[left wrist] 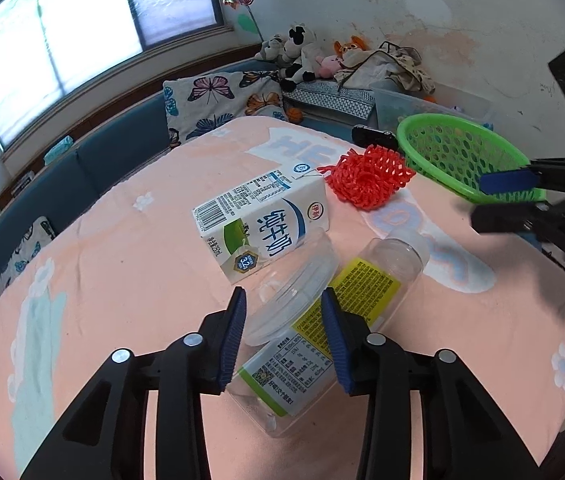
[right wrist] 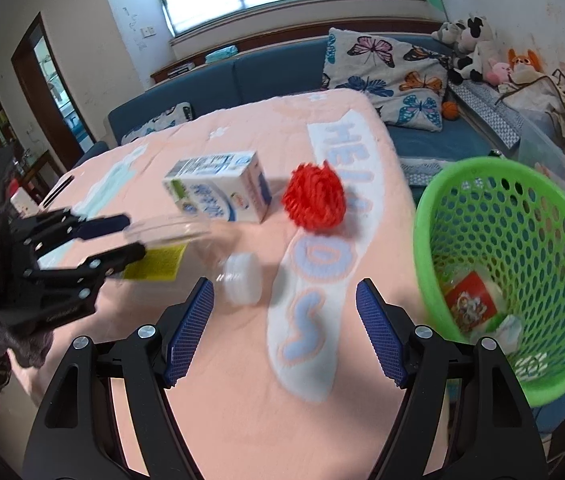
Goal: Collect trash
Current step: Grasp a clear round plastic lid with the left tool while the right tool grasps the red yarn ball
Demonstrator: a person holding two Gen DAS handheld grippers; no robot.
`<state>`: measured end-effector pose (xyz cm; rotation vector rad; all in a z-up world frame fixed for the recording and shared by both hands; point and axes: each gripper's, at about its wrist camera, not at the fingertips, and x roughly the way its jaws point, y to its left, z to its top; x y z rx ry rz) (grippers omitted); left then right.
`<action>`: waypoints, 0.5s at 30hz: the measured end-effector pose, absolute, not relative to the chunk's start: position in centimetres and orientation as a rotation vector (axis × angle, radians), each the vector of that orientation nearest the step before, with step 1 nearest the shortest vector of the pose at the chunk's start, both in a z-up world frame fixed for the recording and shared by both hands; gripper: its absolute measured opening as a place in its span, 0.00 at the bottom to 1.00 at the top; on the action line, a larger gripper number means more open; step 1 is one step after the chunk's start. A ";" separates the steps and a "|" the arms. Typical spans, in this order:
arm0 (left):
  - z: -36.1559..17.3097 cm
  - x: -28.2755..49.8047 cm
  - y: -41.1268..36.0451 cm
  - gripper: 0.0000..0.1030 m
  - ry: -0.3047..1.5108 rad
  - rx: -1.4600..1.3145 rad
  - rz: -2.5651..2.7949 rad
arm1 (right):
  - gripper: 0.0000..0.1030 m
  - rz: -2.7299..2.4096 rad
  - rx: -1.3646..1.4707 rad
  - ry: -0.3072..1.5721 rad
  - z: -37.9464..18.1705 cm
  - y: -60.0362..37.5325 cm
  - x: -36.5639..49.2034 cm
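Trash lies scattered on the peach-pink cloth-covered counter (left wrist: 130, 264). Between the blue pads of the left gripper (left wrist: 282, 336) sits a shallow clear plastic cup (left wrist: 290, 292), resting on a clear plastic bottle with a yellow-and-green label and white cap (left wrist: 362, 300) that lies on its side beneath and past the pads; whether the pads press the cup I cannot tell, since a sliver of gap seems to show on each side. Just beyond that gripper lies a white milk carton with blue lettering (left wrist: 262, 228), and further off to its right a crumpled red foam fruit net (left wrist: 366, 180). The right gripper (right wrist: 284, 332) hangs with its jaws apart and nothing between them; to its right stands a green perforated plastic basket (right wrist: 510, 248) with some wrappers inside.
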<state>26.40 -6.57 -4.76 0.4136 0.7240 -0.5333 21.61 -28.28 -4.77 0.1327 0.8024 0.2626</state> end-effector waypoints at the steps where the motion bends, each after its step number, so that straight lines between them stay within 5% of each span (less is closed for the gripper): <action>1: -4.8 26.5 -6.5 0.32 0.725 0.411 -0.535 | 0.71 0.258 0.134 0.803 -4.8 -28.3 22.1; 15: -4.6 26.9 -6.7 0.18 0.718 0.391 -0.558 | 0.67 0.220 0.123 0.834 -6.6 -28.2 28.2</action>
